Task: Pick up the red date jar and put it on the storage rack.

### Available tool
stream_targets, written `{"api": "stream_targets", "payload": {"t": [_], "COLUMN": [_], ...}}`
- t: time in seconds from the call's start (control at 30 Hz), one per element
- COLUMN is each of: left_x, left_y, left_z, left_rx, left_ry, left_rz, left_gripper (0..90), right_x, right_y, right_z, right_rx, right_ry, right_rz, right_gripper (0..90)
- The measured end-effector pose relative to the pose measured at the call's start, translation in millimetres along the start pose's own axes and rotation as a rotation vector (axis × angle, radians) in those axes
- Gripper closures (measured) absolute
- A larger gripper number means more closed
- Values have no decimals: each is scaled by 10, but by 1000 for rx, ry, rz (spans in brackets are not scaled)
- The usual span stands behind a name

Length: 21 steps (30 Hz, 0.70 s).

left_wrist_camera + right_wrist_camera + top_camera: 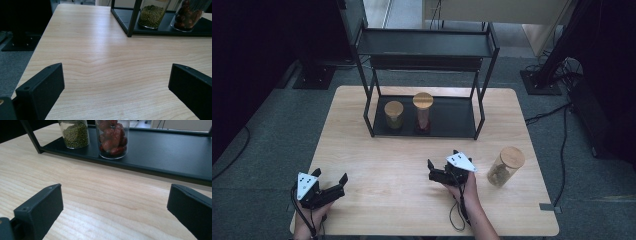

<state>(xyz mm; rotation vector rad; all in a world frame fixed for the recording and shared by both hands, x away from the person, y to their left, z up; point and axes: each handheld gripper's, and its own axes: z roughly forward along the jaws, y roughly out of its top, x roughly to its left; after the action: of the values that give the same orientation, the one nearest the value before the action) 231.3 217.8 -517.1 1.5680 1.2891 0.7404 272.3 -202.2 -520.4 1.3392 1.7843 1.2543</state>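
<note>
On the bottom shelf of a black metal rack (452,122) stand two cork-lidded glass jars: a short one of green beans (393,116) and a taller one of red dates (423,114). A third jar (505,166) with pale contents stands on the table at the right. My left gripper (330,176) rests open near the table's front left corner. My right gripper (442,160) is open at the front centre, left of the third jar. The left gripper view has the open gripper (116,82) over bare wood. In the right gripper view the open gripper (115,205) faces the dates jar (112,138) and the beans jar (75,133).
The light wooden table (377,165) has bare wood between the grippers and the rack. The rack has an upper shelf (424,44) above the jars and thin posts at its corners. Cables and stand bases lie on the grey floor (572,125) around the table.
</note>
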Motion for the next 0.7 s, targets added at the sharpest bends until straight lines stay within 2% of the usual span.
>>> {"api": "stream_targets", "payload": {"t": [0.33,0.7], "left_x": [1,-4], "left_y": [0,-1], "left_z": [-1,0], "left_rx": [0,0], "left_ry": [-2,1], "left_rz": [0,4], "left_gripper": [5,5], "right_x": [28,-10], "right_y": [-71,-155], "right_z": [-158,-358], "right_rx": [-10,-18], "right_ry": [-19,-26], "right_rz": [-21,-13], "right_gripper": [0,0]}}
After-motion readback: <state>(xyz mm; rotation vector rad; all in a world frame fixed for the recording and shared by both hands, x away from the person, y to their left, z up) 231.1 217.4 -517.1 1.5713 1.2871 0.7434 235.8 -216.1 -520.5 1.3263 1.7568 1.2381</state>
